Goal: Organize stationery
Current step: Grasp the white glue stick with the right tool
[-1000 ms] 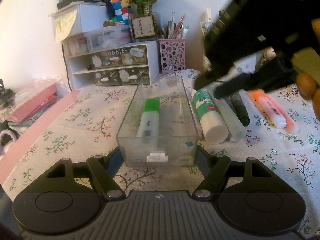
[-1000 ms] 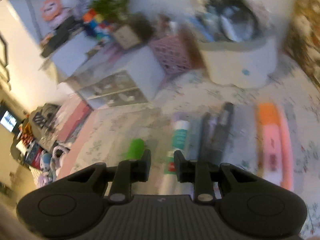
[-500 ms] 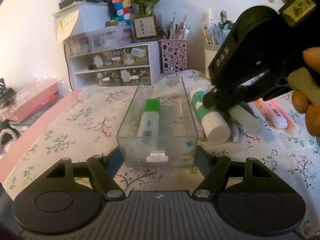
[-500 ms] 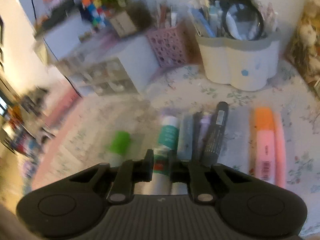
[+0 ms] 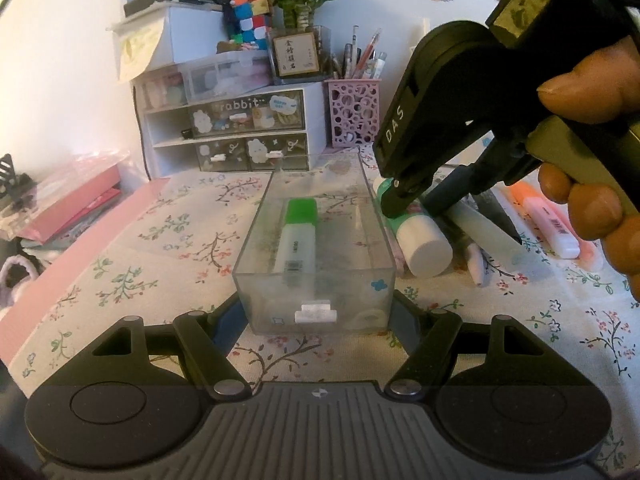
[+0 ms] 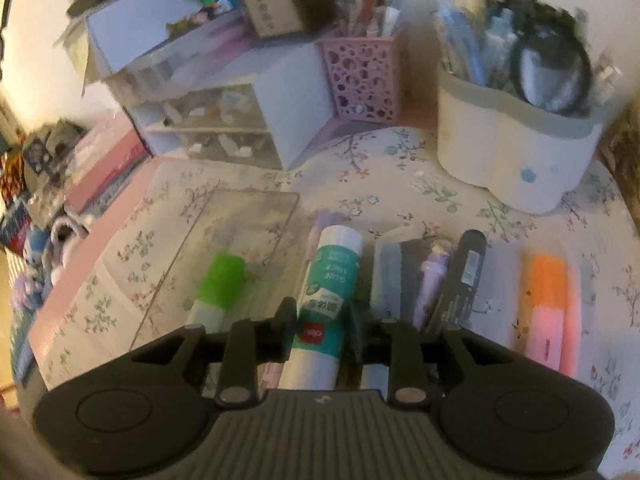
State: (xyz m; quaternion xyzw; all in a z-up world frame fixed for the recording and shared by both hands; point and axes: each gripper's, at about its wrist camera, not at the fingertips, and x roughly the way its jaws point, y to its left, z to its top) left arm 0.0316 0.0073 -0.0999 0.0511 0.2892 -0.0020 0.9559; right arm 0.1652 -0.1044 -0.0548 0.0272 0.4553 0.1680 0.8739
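**Glue stick between the right jaws, clear box clamped by the left**

The glue stick (image 6: 329, 292) is a round white tube with a teal label band and a flat white cap at each visible end. It lies on the floral tablecloth (image 6: 400, 184) with its long axis running straight ahead of the right gripper (image 6: 320, 322), along the fingers. The label reads "GLUE STICK" upside down from this view, with a red "deli" mark near the jaws. The right gripper's jaws stand either side of the tube and are opening; whether the pads touch it I cannot tell.

The left gripper (image 5: 320, 312) grips the near end of the clear plastic box (image 5: 316, 280), one finger on each side wall. Inside lies a green-capped highlighter (image 5: 298, 236), pointing away. The glue stick lies just right of the box, parallel to it.
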